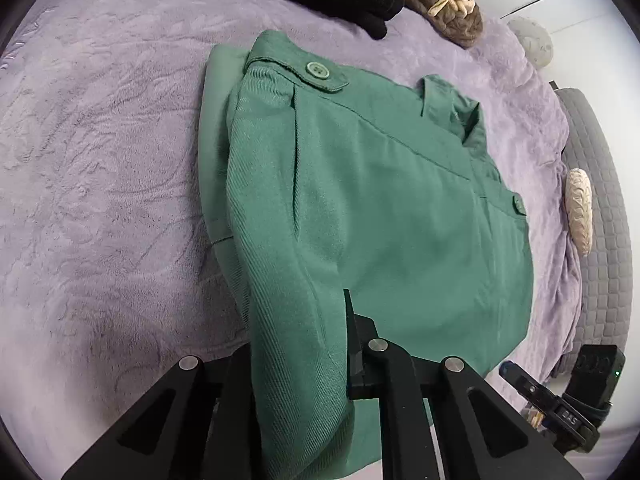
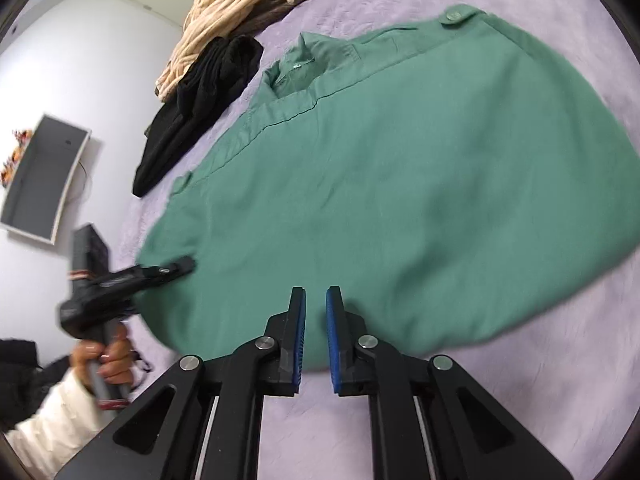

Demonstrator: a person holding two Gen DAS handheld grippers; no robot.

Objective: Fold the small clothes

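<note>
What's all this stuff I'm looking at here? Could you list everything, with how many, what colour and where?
green shirt: one, green, spread on the blanket, its near edge bunched in the left gripper
blanket: one, lilac, plush, under everything
black garment: one, black, crumpled beyond the shirt's collar
knitted garment: one, cream and brown, heaped behind the black one
quilted cover: one, grey, at the blanket's far edge
wall panel: one, grey with white frame, on the white wall
left gripper: one, black, shut on the shirt's edge
right gripper: one, black with blue pads, nearly shut, nothing between the pads
hand: one, white sleeve, holding the left gripper's handle
</note>
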